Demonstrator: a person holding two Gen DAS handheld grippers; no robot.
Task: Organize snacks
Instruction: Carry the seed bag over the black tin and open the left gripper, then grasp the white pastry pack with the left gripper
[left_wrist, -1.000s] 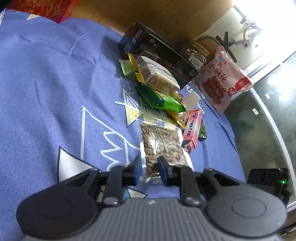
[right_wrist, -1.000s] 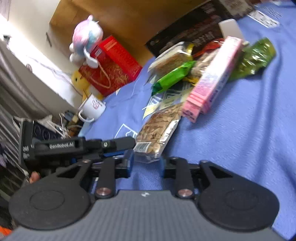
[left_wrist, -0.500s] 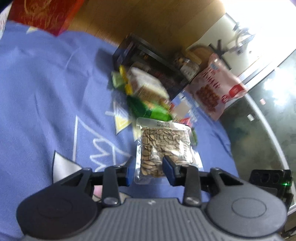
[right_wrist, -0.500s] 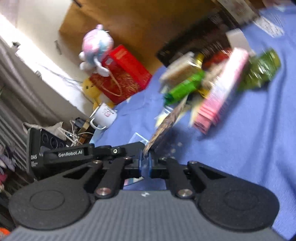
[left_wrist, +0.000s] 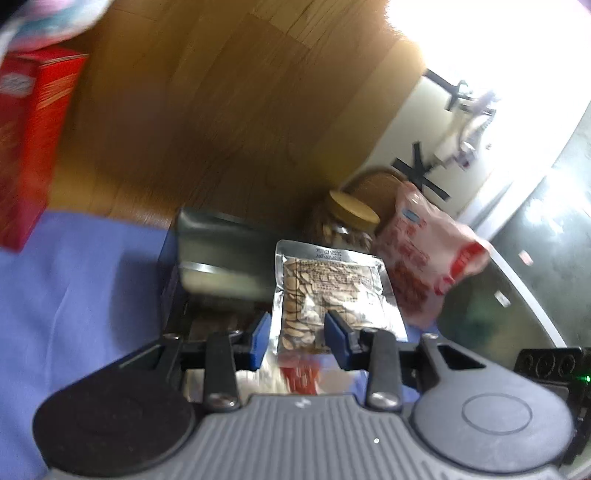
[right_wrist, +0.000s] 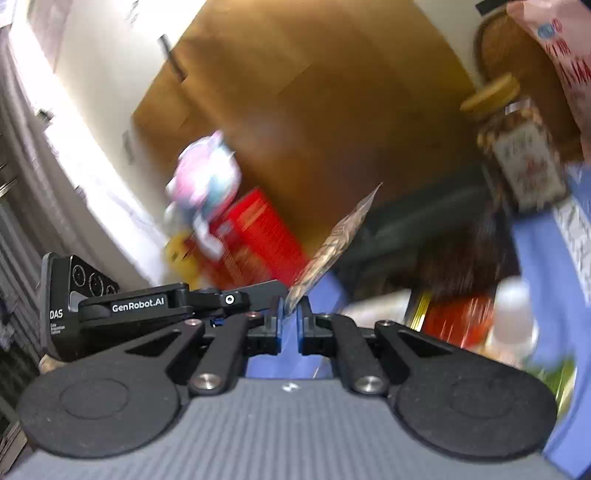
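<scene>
The right gripper (right_wrist: 289, 308) pinches the bottom edge of the seed packet (left_wrist: 328, 291), lifted in front of the black box (left_wrist: 218, 258). The left gripper (left_wrist: 297, 330) is open around it. The packet looks light, floppy and slippery, so an edge pinch may slip.

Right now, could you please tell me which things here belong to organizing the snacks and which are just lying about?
For the job: clear foil-edged packet of seeds, pinched in the right tongs; pink snack bag; yellow-lidded glass jar; dark open box.
Lying about: red cardboard box; pastel plush toy; blue cloth.
</scene>
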